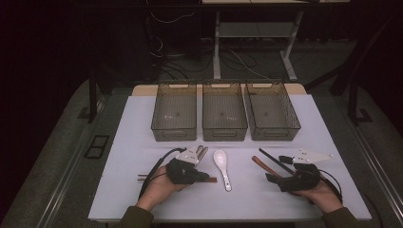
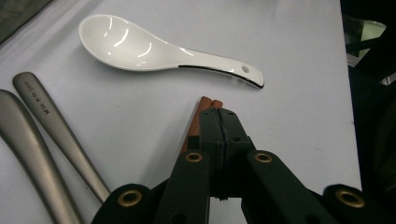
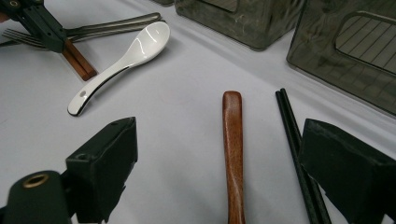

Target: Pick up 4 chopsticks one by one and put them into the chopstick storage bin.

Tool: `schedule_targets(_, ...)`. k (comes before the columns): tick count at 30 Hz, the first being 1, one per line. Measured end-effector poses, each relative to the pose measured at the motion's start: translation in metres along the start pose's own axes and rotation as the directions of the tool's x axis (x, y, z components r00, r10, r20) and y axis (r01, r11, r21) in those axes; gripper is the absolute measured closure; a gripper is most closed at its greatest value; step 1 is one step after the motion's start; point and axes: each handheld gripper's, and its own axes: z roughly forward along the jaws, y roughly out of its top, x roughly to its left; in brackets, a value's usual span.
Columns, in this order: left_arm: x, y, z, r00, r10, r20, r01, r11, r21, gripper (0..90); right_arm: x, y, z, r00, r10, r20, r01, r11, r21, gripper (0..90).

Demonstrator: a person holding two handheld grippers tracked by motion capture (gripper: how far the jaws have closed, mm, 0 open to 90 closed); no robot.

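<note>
Right now the reddish-brown chopsticks (image 2: 204, 114) sit pinched between the pressed-together jaws of the left gripper (image 2: 219, 122), their blunt tips poking out just past the jaw ends. They are two slim wooden sticks lying side by side, flat on the white table (image 1: 142, 123), running left to right near the front edge. From the high view the left gripper (image 1: 183, 171) covers their middle, with the ends showing on either side.

Just beyond the tips lies one white ceramic spoon (image 2: 154, 49), glossy, with a dark line along its handle edge and a small hole near the handle's end. Beside the left gripper lie two grey metal handles (image 2: 51, 126), close together; the right gripper view shows fork tines on them.

Over to the right, the right gripper (image 3: 219, 168) has its jaws spread wide, holding nothing. Between them on the table lie one brown wooden handle (image 3: 233, 140) and, just beside it, one pair of black chopsticks (image 3: 294, 135), close to the right-hand jaw.

At the back of the table stand three smoky see-through bins (image 1: 225, 116) in a row, side by side.
</note>
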Motion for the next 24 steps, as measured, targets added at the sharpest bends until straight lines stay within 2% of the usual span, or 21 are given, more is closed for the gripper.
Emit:
schedule_targets(13, -0.003, -0.001, 0.010, 0.9992, 0.041, -0.002, -0.041, 0.9965, 0.073, 88.9, 0.001, 0.000, 0.000, 1.0000, -0.001, -0.004, 0.001, 1.000, 0.003, 11.4)
schedule_targets(24, -0.002, -0.002, 0.011, 0.9987, 0.046, -0.023, -0.043, 0.9954, 0.086, 88.9, 0.001, 0.000, 0.000, 1.0000, -0.001, -0.004, 0.001, 1.000, 0.003, 11.4)
